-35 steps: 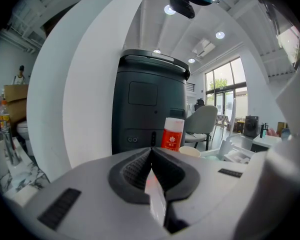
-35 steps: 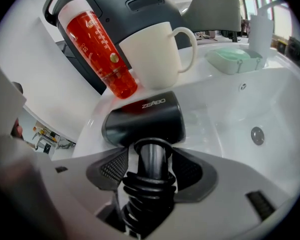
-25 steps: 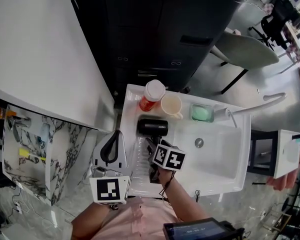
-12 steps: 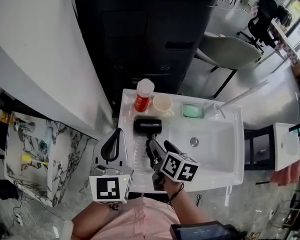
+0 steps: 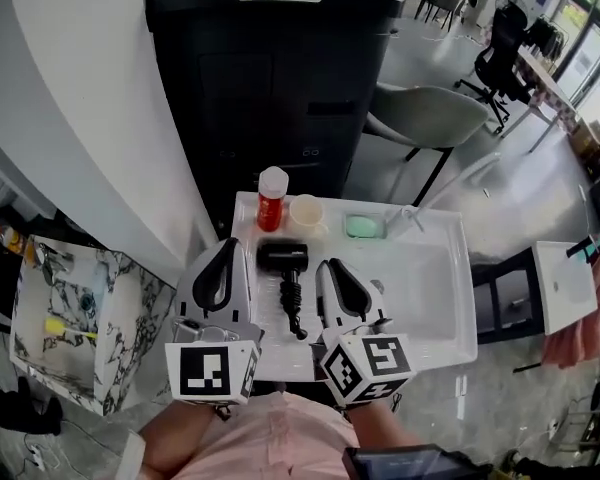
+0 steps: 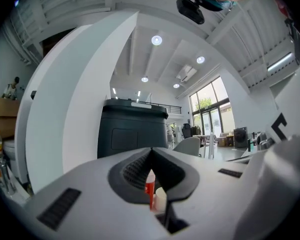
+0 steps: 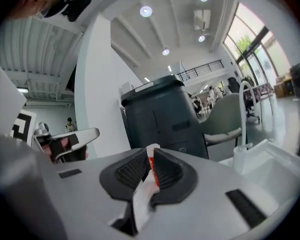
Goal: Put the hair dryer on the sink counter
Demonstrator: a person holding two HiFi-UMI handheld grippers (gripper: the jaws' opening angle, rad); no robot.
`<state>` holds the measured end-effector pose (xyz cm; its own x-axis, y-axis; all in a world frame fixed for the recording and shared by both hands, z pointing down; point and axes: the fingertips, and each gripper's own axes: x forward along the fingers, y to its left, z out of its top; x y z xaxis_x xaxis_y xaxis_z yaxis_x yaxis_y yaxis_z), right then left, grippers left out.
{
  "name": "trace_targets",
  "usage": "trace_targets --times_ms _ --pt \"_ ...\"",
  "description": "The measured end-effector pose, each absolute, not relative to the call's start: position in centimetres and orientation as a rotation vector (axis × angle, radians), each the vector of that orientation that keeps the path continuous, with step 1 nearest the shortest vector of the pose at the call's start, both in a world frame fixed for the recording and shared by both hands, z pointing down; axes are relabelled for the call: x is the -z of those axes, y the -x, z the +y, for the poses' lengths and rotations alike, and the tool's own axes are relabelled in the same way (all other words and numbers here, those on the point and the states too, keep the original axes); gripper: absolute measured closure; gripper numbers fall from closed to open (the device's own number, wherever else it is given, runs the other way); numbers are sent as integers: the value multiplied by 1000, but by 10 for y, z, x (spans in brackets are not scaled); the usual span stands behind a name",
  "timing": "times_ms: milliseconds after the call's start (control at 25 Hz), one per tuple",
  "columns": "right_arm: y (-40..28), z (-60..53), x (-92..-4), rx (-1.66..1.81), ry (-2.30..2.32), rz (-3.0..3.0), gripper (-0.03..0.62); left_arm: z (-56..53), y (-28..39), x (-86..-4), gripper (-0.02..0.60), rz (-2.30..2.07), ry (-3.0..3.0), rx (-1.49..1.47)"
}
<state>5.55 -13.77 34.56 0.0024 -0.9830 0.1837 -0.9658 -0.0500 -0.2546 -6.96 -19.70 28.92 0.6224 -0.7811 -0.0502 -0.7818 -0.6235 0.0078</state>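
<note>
The black hair dryer lies on the left part of the white sink counter, its handle pointing towards me with the cord curled at its end. My right gripper sits just right of the handle and apart from it. Its jaws are closing to a narrow gap with nothing between them. My left gripper hovers at the counter's left edge, left of the dryer, shut and empty.
Behind the dryer stand a red bottle with a white cap, a cream cup and a green soap dish. The basin and faucet lie to the right. A black cabinet rises behind, a marble stand left.
My right gripper has come off the dryer's handle, drawn back towards me and narrowed its jaws. The dryer stays lying on the counter. The head view has tilted up.
</note>
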Motion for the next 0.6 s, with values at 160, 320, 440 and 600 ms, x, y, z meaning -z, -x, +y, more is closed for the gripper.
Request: trace_targets --times_ms 160,320,440,600 --pt "-59 -128 -324 338 2235 2128 593 -190 65 -266 572 1333 2800 -139" --pt "-61 -121 -314 272 2255 2127 594 -181 58 -260 572 1307 2804 -150" --pt "-66 -119 -310 239 2274 2123 594 -178 56 -261 572 1300 2808 -145" --pt "-68 -118 -304 188 2273 2135 595 -177 54 -259 572 1299 2805 -148"
